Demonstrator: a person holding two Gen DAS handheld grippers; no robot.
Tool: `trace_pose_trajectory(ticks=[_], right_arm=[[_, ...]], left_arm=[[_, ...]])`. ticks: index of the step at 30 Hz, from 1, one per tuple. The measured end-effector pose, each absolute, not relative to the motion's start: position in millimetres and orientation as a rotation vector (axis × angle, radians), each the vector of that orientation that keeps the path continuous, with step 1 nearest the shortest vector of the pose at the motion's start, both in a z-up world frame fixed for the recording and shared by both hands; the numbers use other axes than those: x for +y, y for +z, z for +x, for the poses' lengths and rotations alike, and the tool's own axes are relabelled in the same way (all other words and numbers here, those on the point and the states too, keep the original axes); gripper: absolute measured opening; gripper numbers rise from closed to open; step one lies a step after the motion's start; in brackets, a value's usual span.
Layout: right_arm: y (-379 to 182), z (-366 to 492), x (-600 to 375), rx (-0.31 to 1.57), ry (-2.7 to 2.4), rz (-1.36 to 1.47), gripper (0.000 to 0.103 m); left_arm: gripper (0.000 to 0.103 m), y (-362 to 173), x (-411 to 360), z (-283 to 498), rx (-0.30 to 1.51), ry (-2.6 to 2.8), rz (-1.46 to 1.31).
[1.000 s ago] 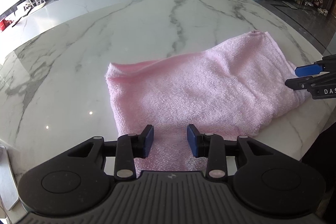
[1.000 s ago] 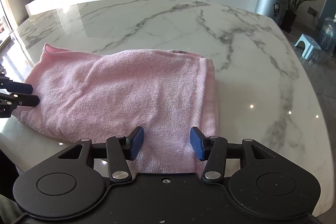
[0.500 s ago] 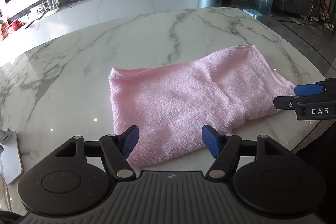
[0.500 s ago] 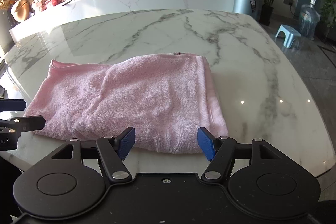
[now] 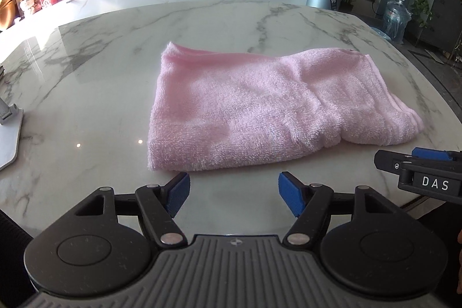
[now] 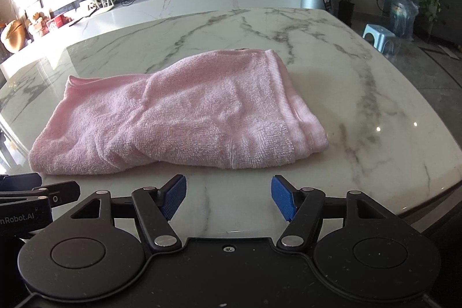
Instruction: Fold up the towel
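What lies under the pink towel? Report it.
The pink towel lies folded on the marble table; stacked layers show at its right edge. The marble beneath, and anything between the layers, is covered and cannot be seen.

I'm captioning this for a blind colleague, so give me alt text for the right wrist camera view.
A folded pink towel lies slightly rumpled on a white marble table, just beyond the open right gripper, which touches nothing. The left gripper pokes in at the lower left edge.

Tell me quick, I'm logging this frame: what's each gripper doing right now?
Left gripper: open, holding nothing, short of the pink towel.
Right gripper: open, holding nothing, also clear of the towel.
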State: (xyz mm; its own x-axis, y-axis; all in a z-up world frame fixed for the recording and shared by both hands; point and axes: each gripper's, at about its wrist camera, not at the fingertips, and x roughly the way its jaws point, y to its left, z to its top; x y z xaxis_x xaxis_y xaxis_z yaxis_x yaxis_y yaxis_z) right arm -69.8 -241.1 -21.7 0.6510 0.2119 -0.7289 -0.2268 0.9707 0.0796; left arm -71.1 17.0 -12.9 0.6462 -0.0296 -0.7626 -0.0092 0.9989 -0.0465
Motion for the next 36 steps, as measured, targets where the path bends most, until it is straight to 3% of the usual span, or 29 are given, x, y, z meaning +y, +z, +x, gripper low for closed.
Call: trace_pose_trajectory(ticks=[9, 16, 21, 32, 34, 36], right_arm=[[-29.0, -71.3, -236.0, 0.823, 0.259, -0.04, 0.064], [-32.6, -75.3, -227.8, 0.808, 0.268, -0.091, 0.074], [-35.6, -77.1, -224.3, 0.8, 0.266, -0.108, 0.08], [-40.5, -77.7, -223.7, 0.784, 0.222, -0.086, 0.094], [-42.6, -75.3, -225.4, 0.784, 0.213, -0.08, 0.103], [-43.7, -73.9, -227.1, 0.78, 0.206, -0.075, 0.103]], left_arm=[[0.067, -19.5, 10.6, -71.0, 0.86, -0.021, -0.05], [0.069, -22.4, 5.5, -71.0, 0.841, -0.007, -0.028], [0.078, -26.4, 0.6, -72.3, 0.82, 0.011, 0.003], [0.087, -30.3, 4.0, -70.6, 0.792, 0.046, -0.005], [0.091, -32.3, 6.4, -71.2, 0.78, 0.051, -0.007], [0.103, -34.2, 10.3, -70.8, 0.783, 0.077, -0.019]])
